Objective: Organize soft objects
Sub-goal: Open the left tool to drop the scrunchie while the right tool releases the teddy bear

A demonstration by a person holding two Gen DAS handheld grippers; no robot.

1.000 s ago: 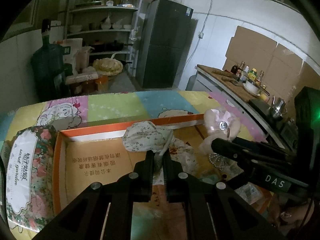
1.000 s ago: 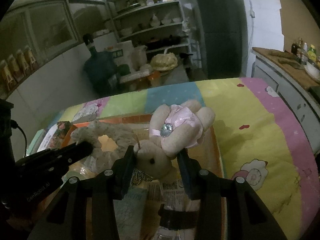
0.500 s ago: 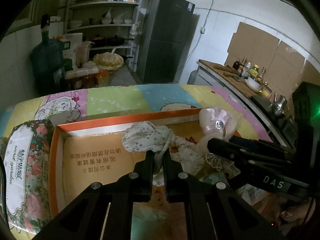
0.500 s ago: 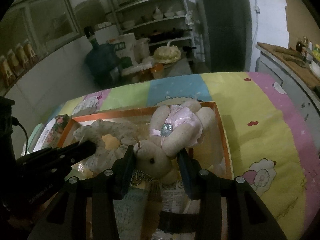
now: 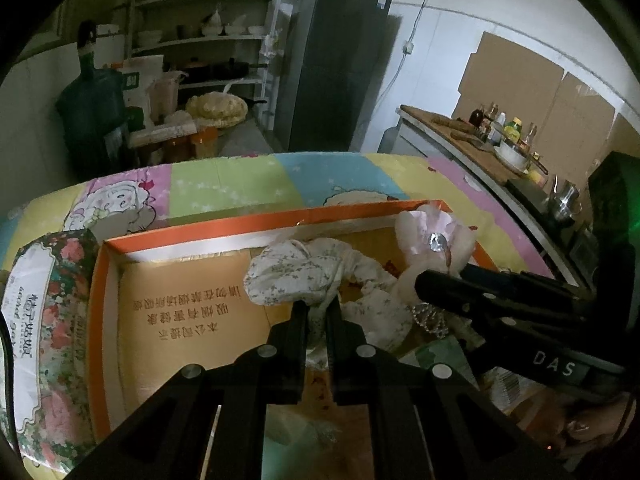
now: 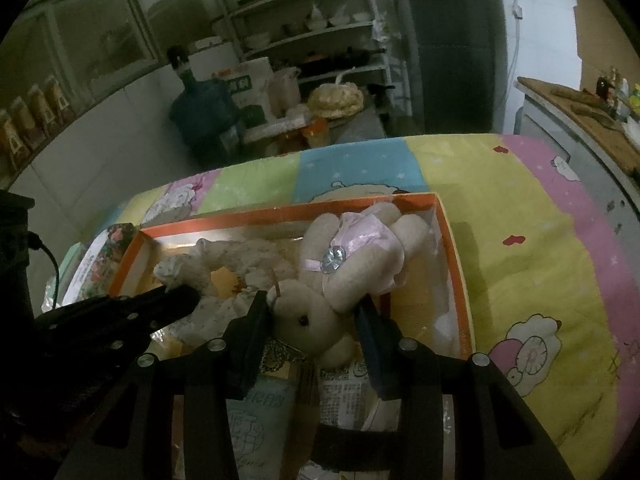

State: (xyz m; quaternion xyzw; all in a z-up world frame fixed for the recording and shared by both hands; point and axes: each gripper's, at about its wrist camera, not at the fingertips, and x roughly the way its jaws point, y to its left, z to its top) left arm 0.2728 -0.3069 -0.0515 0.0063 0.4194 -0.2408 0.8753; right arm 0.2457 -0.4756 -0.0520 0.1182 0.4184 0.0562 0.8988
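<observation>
The left gripper (image 5: 316, 306) pinches tightly the crumpled floral cotton cloth toy (image 5: 296, 272). The right gripper (image 6: 312, 320) clamps the fuzzy beige plush rabbit (image 6: 344, 268). Both hang over the orange-rimmed rectangular cardboard box (image 5: 200, 228), rabbit at 3 o'clock.

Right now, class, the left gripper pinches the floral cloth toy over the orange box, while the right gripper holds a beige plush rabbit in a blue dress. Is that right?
One detail is wrong: the plush rabbit's dress is pink, not blue, as the right wrist view shows. The rest stands: the left gripper pinches the floral cloth toy over the orange box, and the right gripper holds the rabbit.
</observation>
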